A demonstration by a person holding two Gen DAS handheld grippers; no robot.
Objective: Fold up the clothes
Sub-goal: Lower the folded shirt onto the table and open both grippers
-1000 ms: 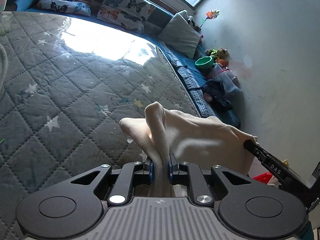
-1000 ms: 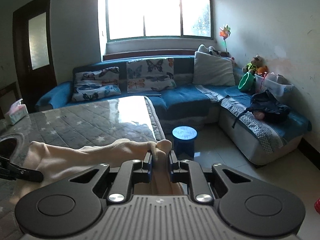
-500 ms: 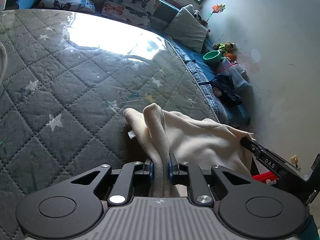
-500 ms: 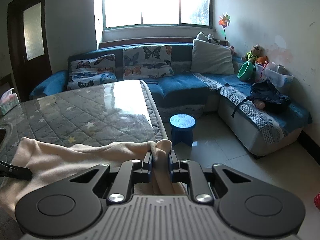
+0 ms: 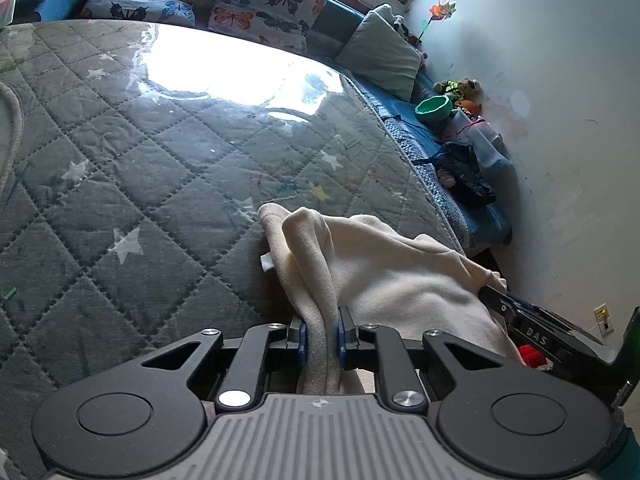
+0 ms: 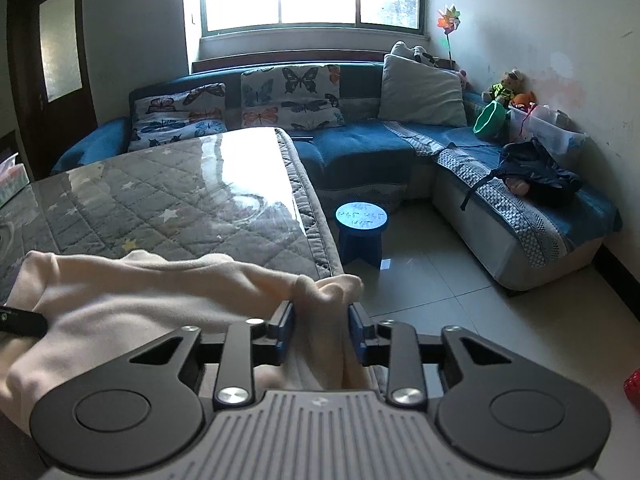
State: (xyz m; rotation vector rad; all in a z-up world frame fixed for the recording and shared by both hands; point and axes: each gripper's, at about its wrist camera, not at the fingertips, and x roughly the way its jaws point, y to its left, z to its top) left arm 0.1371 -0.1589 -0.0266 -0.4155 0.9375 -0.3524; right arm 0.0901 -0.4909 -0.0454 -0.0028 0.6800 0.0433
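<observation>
Cream fleece garment (image 5: 404,276), soft and nappy, lies bunched in rounded folds at the near corner of a grey quilted mattress (image 5: 160,168) with diamond stitching, pale stars and a glossy sunlit patch. Left gripper (image 5: 322,338): blue pads pressed together, pinching a thick vertical fold of the fleece. Right gripper (image 6: 322,330): jaws opening, pads drawn off the cloth, a bunched corner loose between them. Blue round stool (image 6: 362,224) on the tiled floor beyond.

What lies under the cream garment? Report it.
The cream garment lies on the grey quilted cover, near its edge. Whatever sits directly beneath the folds is covered. Left gripper pinches it; right gripper jaws are opening around it.
</observation>
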